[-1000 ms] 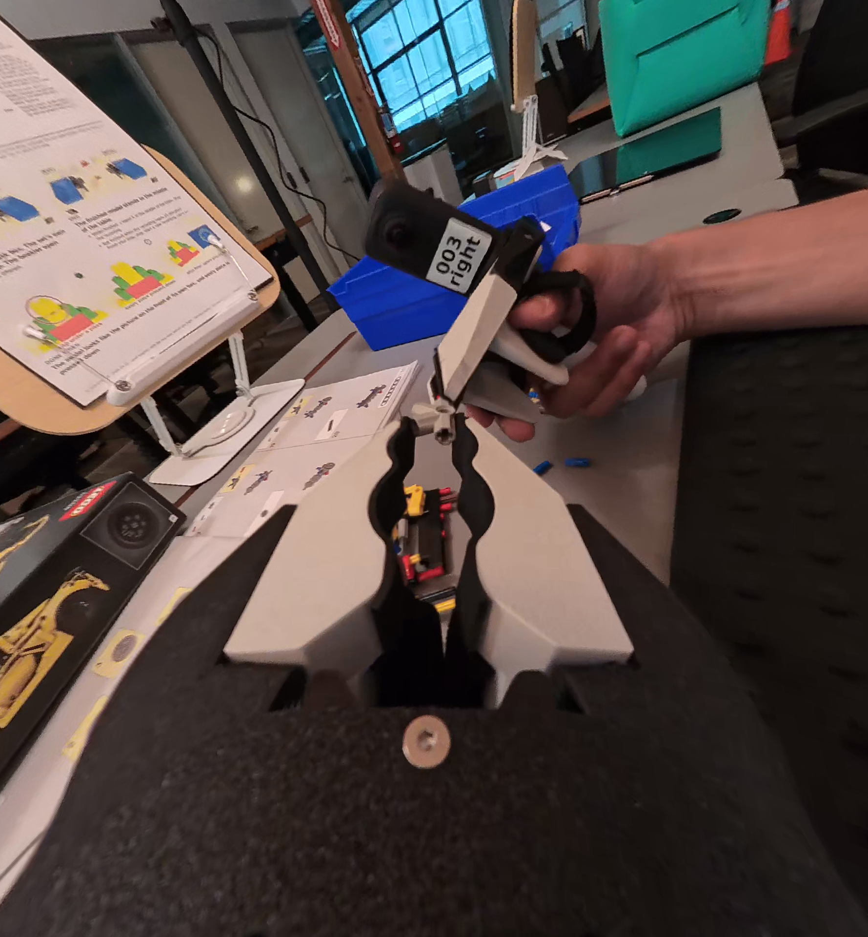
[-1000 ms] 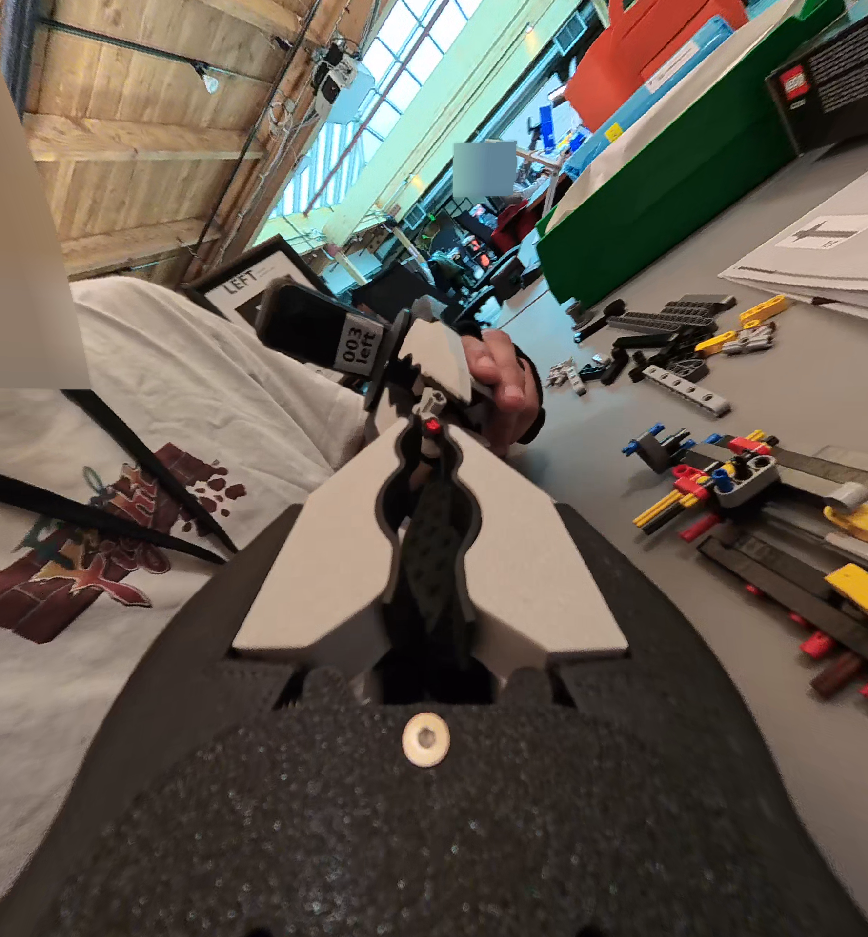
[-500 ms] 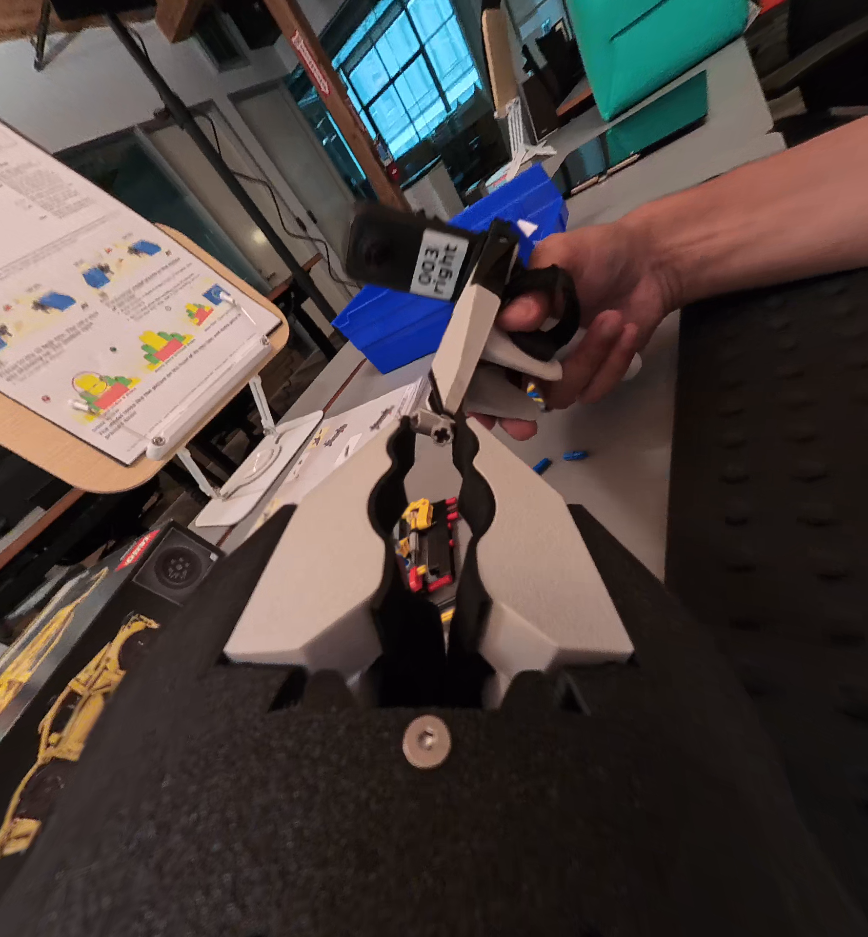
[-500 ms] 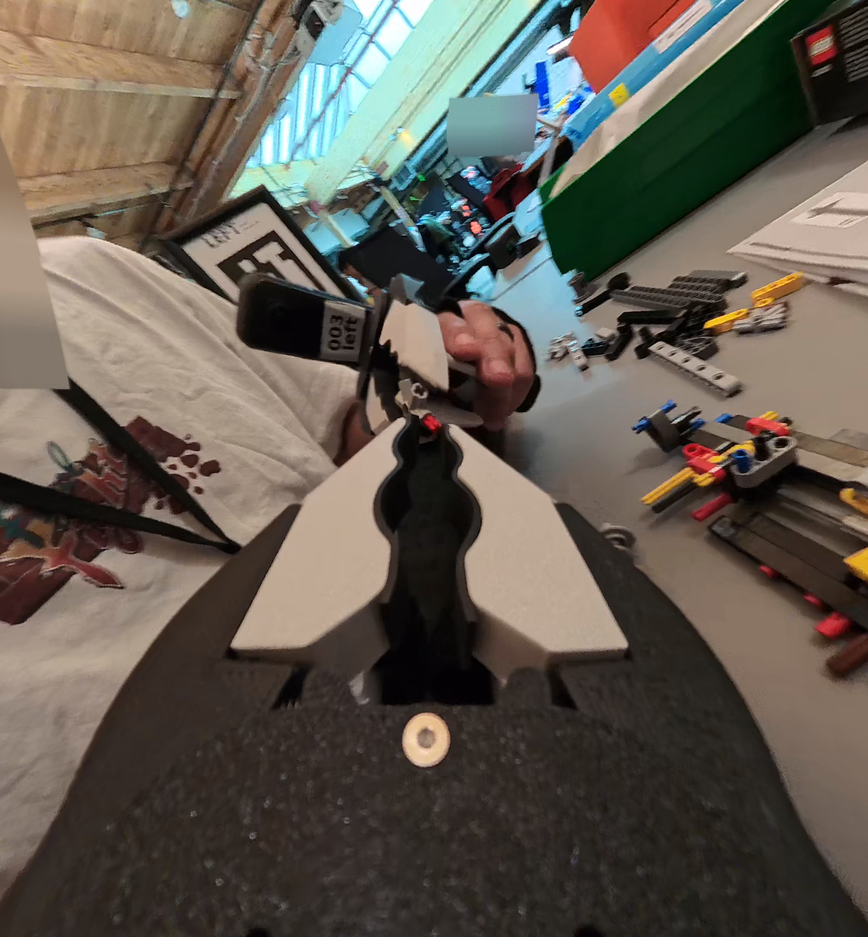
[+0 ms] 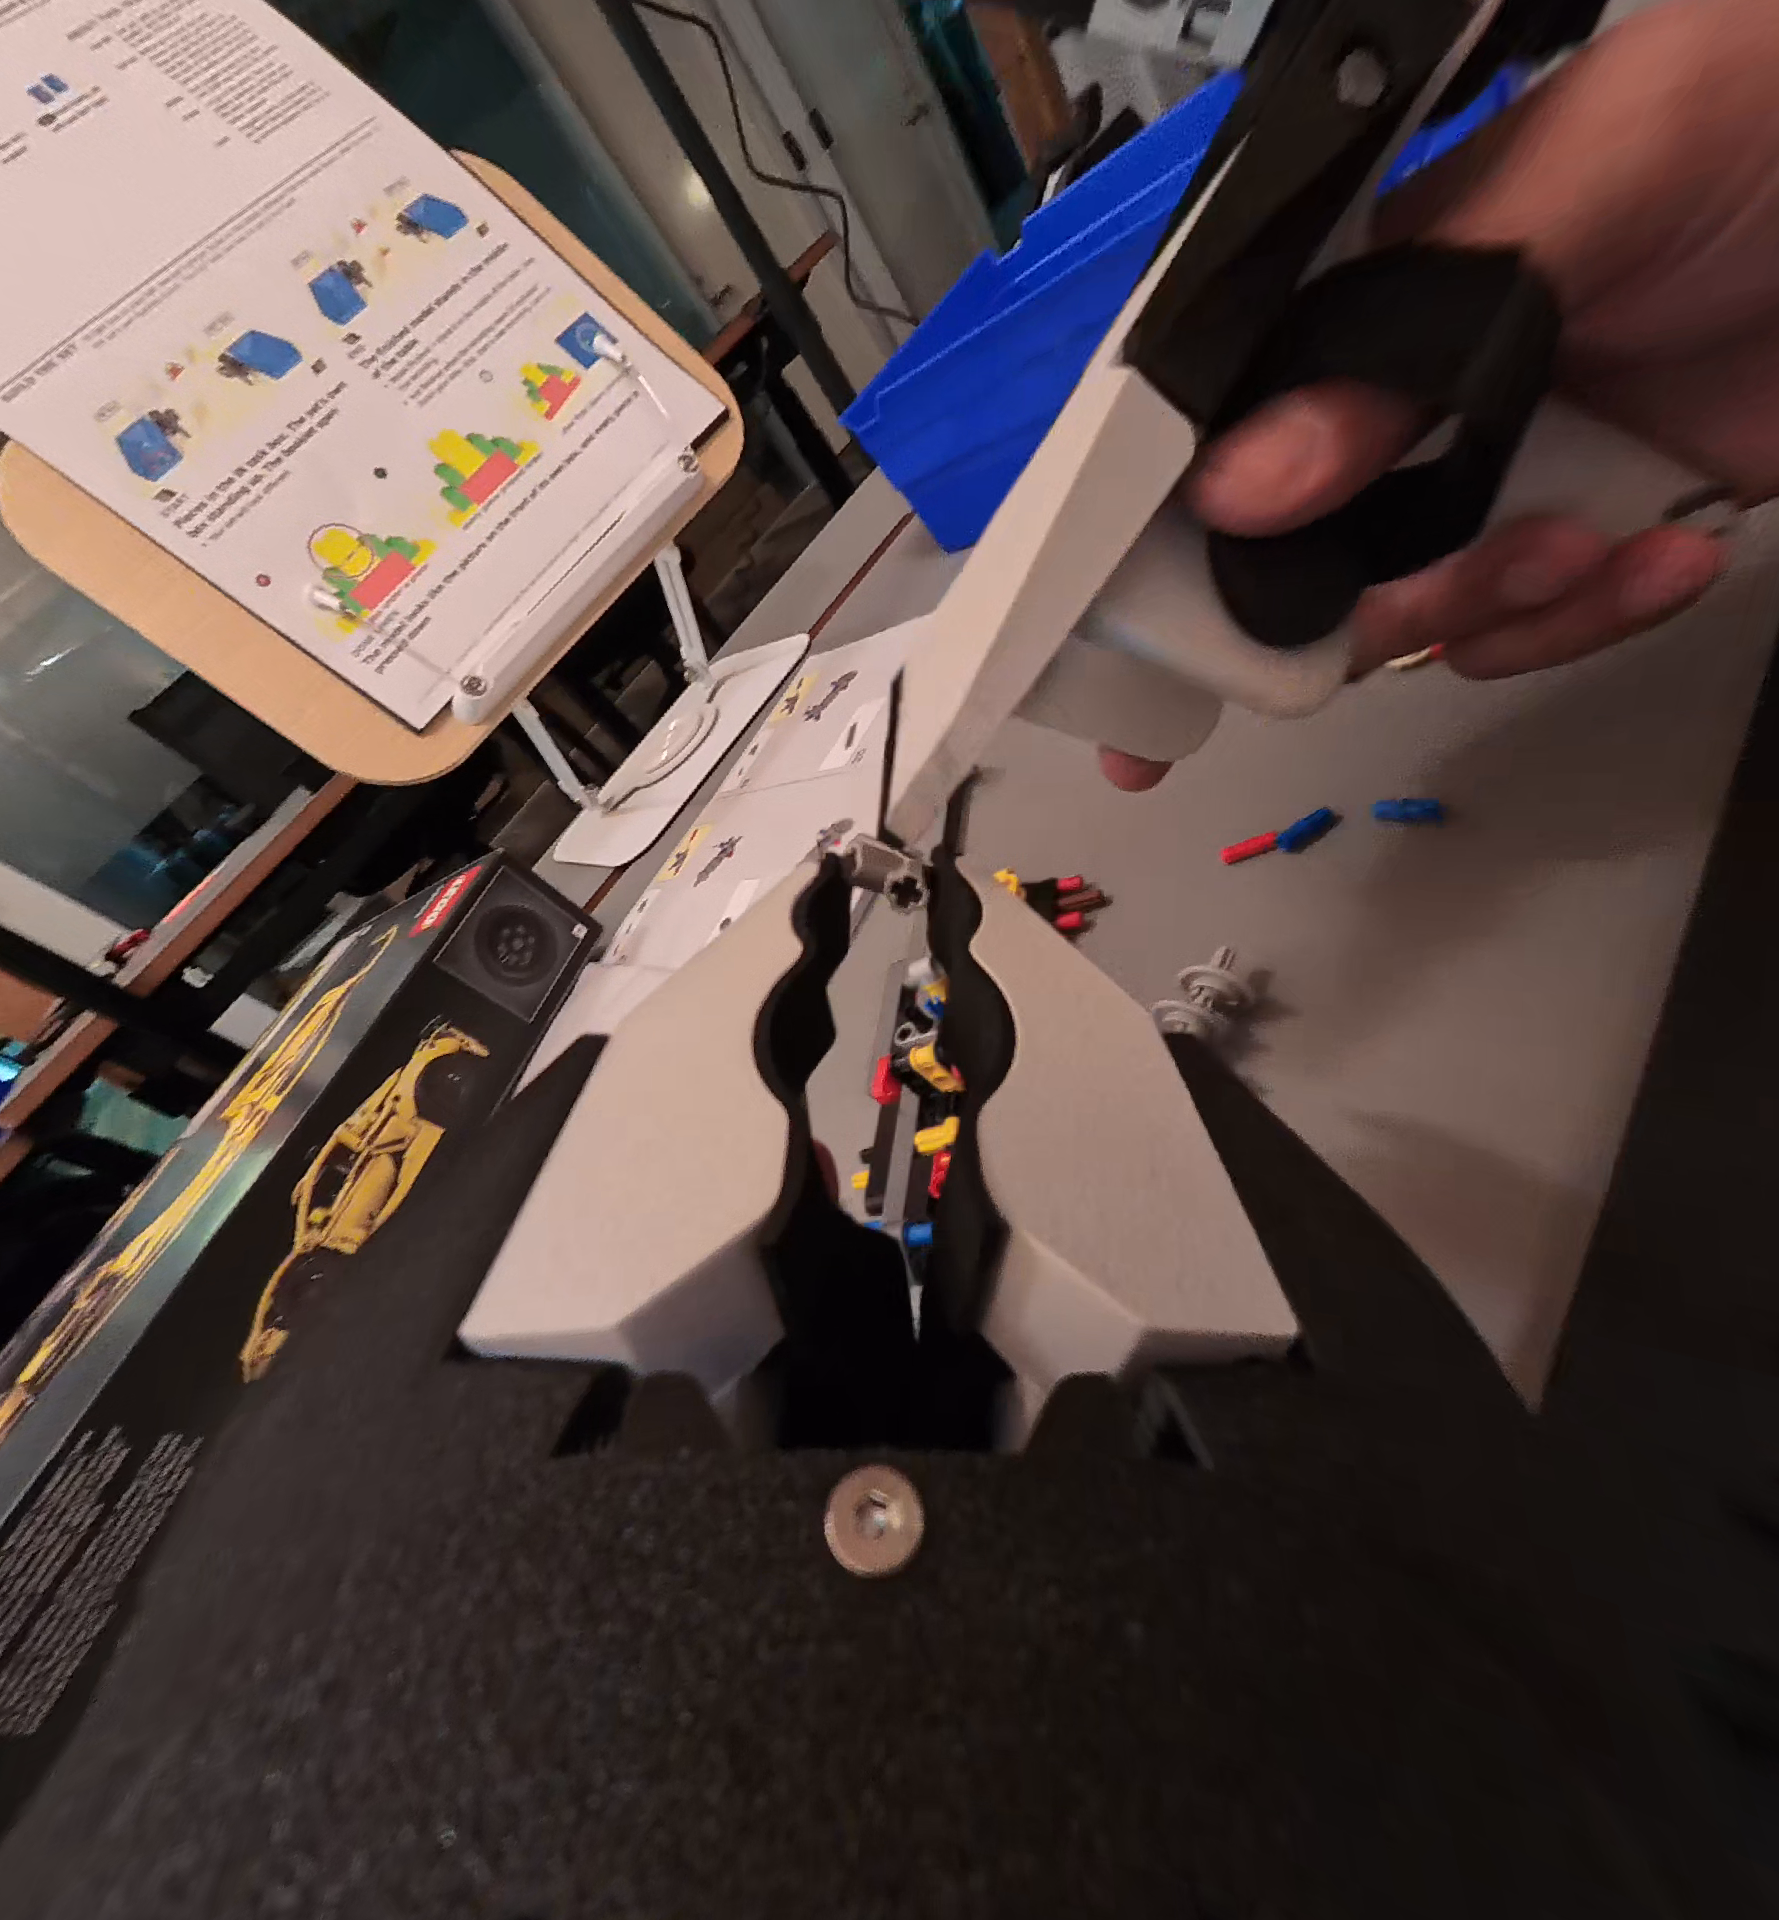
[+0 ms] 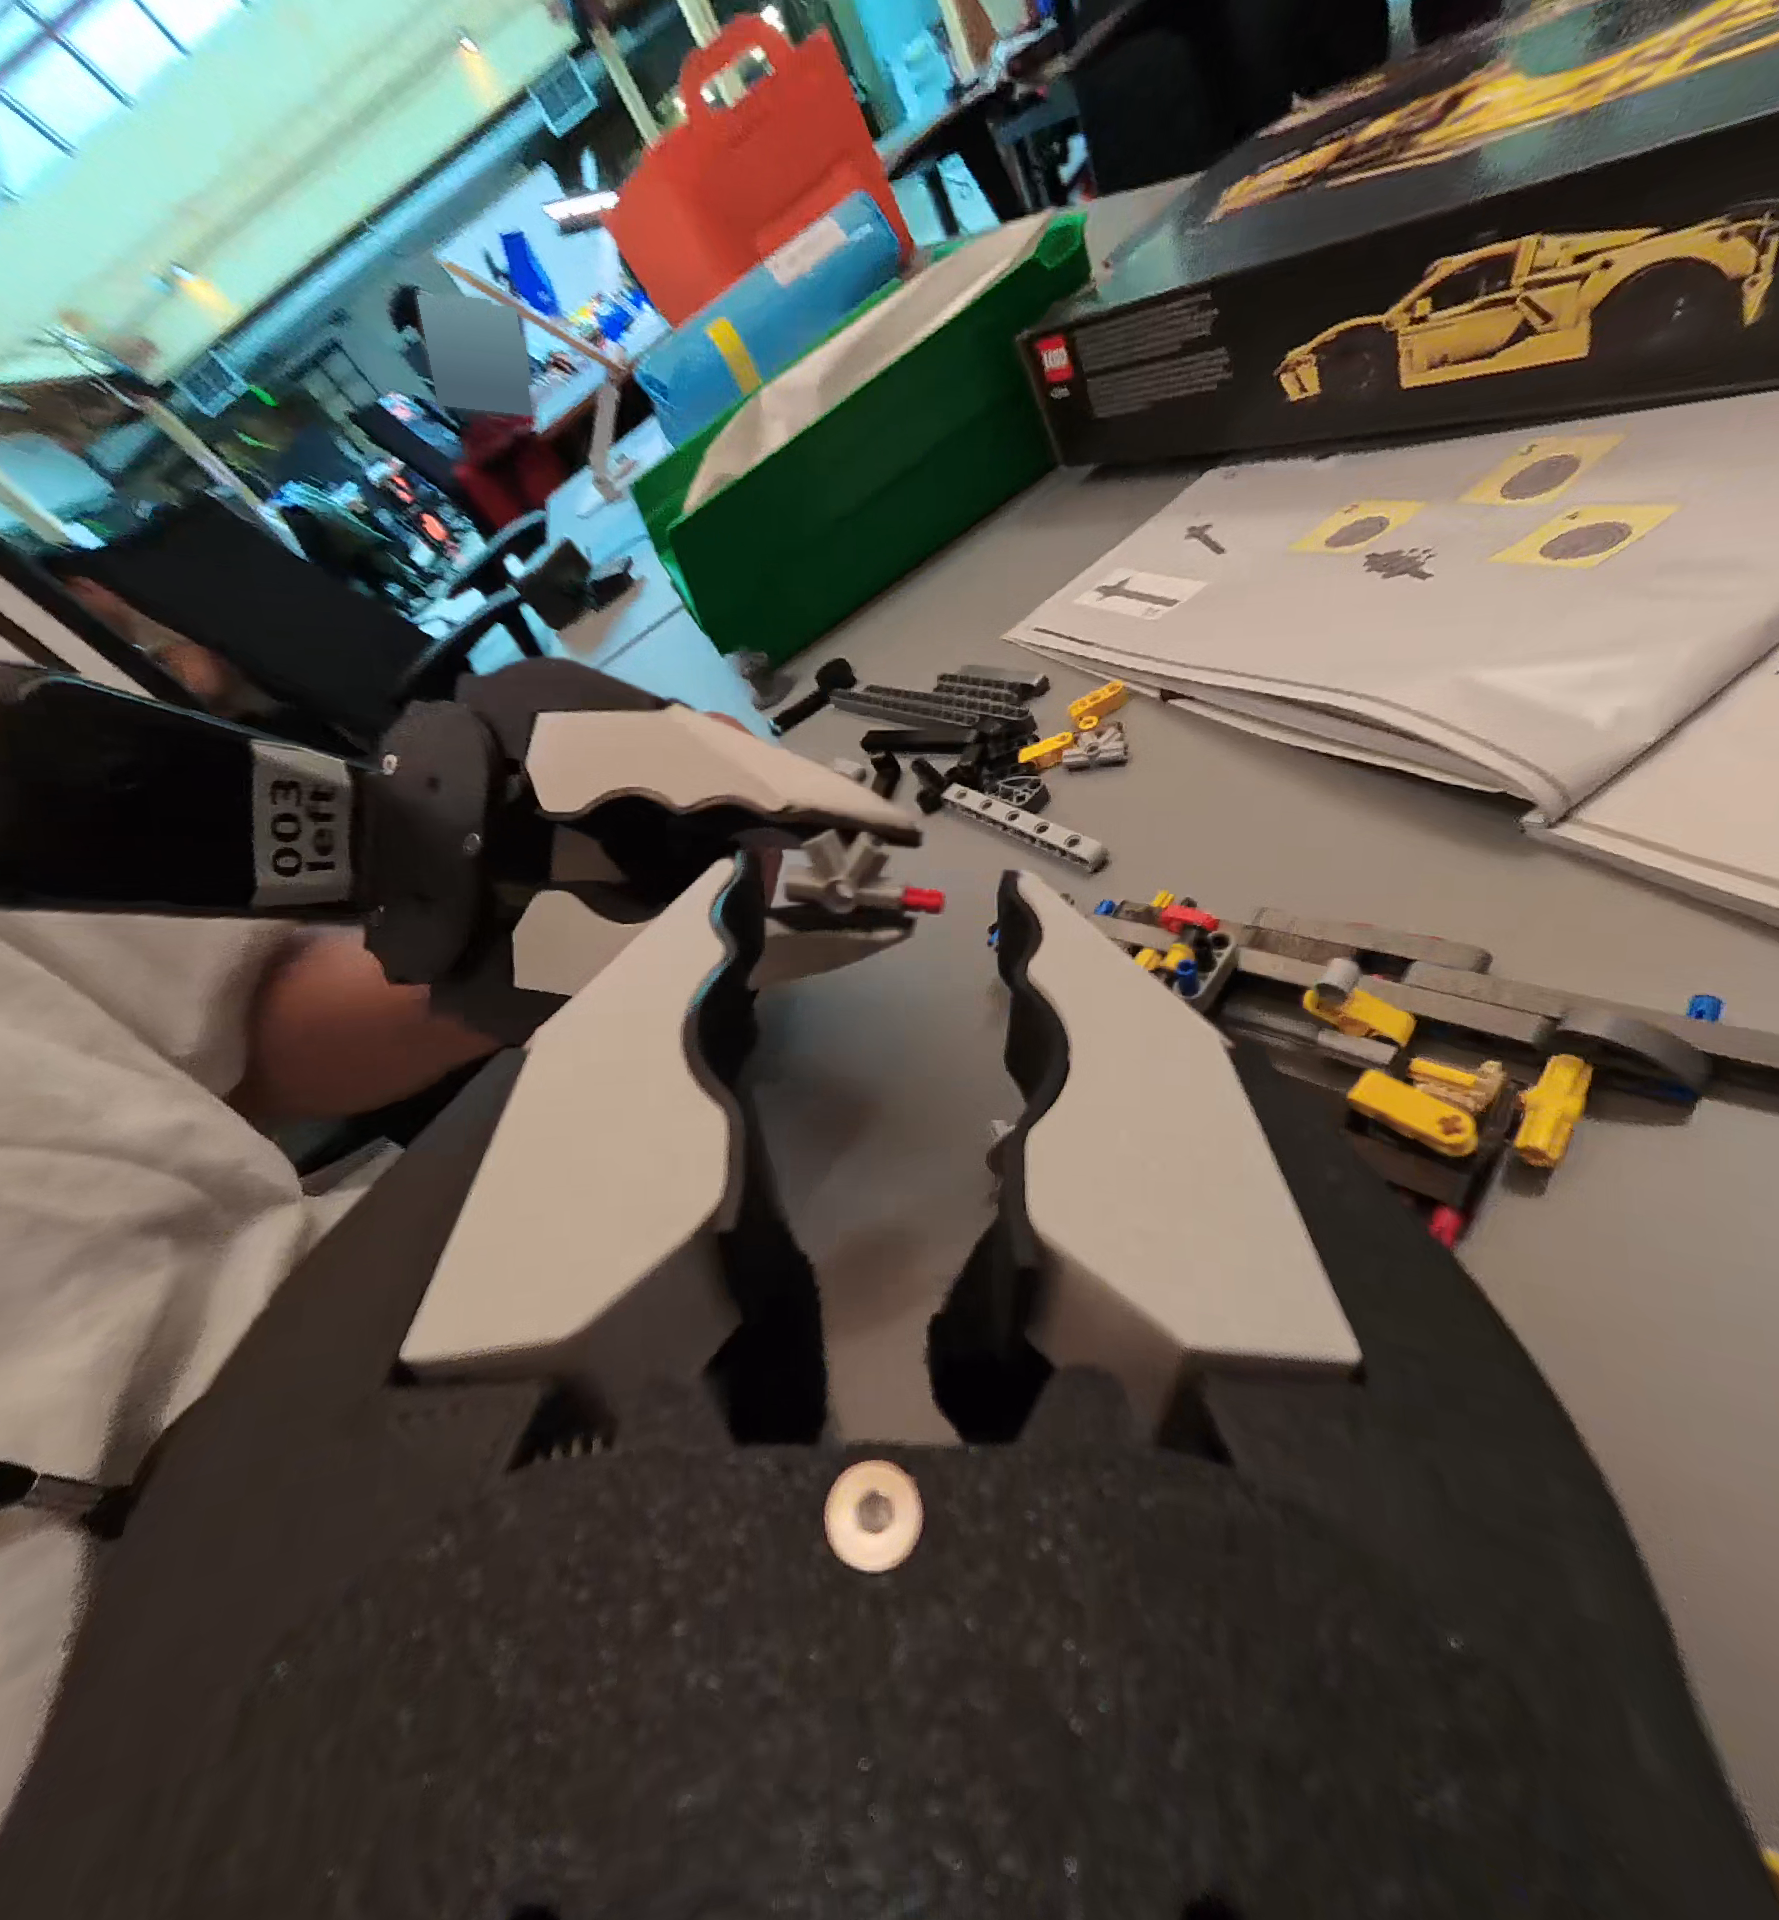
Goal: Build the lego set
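My left gripper is shut on a small grey connector, held above the table. In the right wrist view the connector has a red pin sticking out of it. My right gripper is open and empty, its tips on either side of that pin without touching it. One of its fingers comes down from the upper right to the connector in the left wrist view. The partly built model, long dark beams with yellow parts, lies on the grey table to the right.
The black set box and an open instruction booklet lie at the back, beside a green bin. Loose black and grey parts lie near it. A blue bin, a sheet on a stand and loose pins show left. My left and right fingertips are right by each other.
My right gripper has opened and let go of the red pin, which stays in the grey connector. Both grippers have tipped down towards the table. The left stays shut on the connector.
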Demonstrator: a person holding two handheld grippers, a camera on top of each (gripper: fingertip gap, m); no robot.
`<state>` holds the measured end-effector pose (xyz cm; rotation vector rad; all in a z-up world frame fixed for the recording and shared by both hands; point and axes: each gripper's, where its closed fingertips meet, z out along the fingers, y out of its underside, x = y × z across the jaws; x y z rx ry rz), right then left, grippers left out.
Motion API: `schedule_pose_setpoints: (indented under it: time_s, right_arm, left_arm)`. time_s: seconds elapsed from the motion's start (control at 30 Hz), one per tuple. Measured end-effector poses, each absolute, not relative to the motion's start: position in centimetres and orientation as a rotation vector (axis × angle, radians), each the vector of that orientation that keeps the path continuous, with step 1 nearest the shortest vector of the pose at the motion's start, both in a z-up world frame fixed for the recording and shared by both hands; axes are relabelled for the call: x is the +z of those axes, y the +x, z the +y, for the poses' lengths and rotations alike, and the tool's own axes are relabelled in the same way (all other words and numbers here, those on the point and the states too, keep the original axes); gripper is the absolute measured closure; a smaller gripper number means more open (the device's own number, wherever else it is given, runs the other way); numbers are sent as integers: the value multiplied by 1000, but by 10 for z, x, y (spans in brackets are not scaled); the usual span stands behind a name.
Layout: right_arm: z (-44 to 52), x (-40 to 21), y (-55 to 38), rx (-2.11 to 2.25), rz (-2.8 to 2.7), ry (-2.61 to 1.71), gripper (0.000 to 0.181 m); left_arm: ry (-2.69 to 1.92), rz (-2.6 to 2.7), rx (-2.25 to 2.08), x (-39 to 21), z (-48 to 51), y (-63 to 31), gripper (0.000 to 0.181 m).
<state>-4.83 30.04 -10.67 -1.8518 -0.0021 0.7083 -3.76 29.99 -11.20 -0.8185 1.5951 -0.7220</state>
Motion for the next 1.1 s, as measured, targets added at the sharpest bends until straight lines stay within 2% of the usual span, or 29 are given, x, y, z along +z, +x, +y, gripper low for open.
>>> schedule_pose_setpoints:
  time_s: [0.03, 0.4, 0.7, 0.83, 1.0, 1.1]
  right_arm:
    - [301, -108, -53, 691, -3, -1873, 137]
    - [301, -116, -63, 532, -59, -1951, 149]
    - [301, -117, -66, 545, -89, -1936, 149]
    - [295, -109, -69, 776, -73, -1839, 149]
    - [273, -81, -79, 1348, -66, -1563, 149]
    - [268, -78, -85, 1440, -96, -1529, 149]
  left_arm:
    - [-819, 1590, -701, -112, 301, -37, 168]
    - [-759, 1589, -651, -110, 293, -39, 168]
    - [-736, 1604, -630, -112, 289, -38, 173]
    - [-696, 1600, -653, -110, 283, -37, 174]
    - [-589, 1543, -731, -92, 270, -45, 174]
    - [-546, 1535, -745, -90, 262, -47, 177]
